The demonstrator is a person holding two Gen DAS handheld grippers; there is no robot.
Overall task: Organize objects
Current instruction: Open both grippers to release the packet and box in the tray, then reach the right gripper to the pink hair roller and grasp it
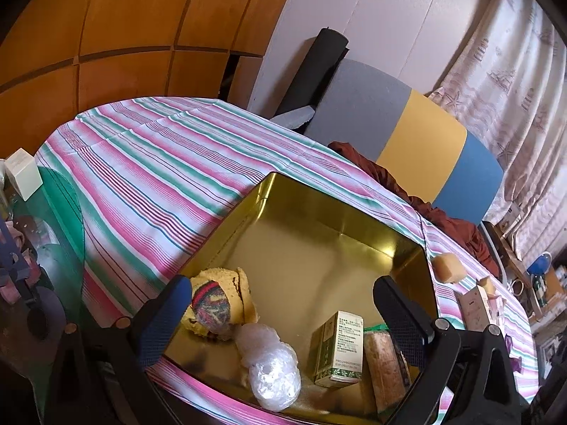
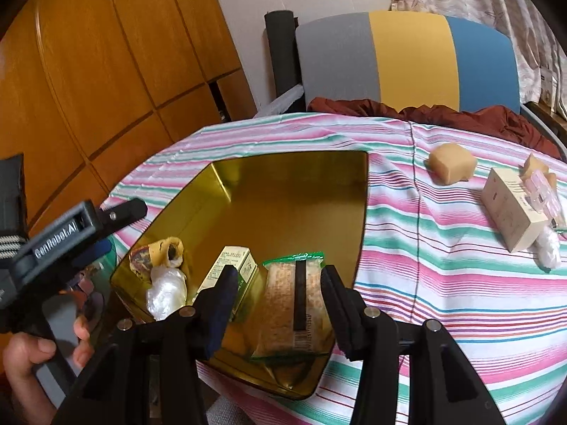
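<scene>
A gold tin [image 1: 319,219] [image 2: 294,205] sits open on the striped tablecloth. Along its near side lie a yellow packet with a colourful print [image 1: 216,301] [image 2: 156,251], a clear plastic bundle [image 1: 269,368] [image 2: 166,290], a green-and-white box [image 1: 338,347] [image 2: 230,262] and a wrapped snack packet [image 1: 384,364] [image 2: 294,301]. My right gripper [image 2: 281,301] hovers over the snack packet, open, with a gap between the left pad and the wrapper. My left gripper [image 1: 283,315] [image 2: 120,228] stands wide open over the tin's left side, holding nothing.
Right of the tin the cloth holds a tan block [image 2: 452,163] [image 1: 449,267], a cream box [image 2: 510,209], a pink item [image 2: 542,191] and a plastic wad [image 2: 547,244]. A grey, yellow and blue chair [image 2: 407,56] with a rust cloth [image 2: 460,113] stands behind. A green glass plate [image 1: 63,205] lies far left.
</scene>
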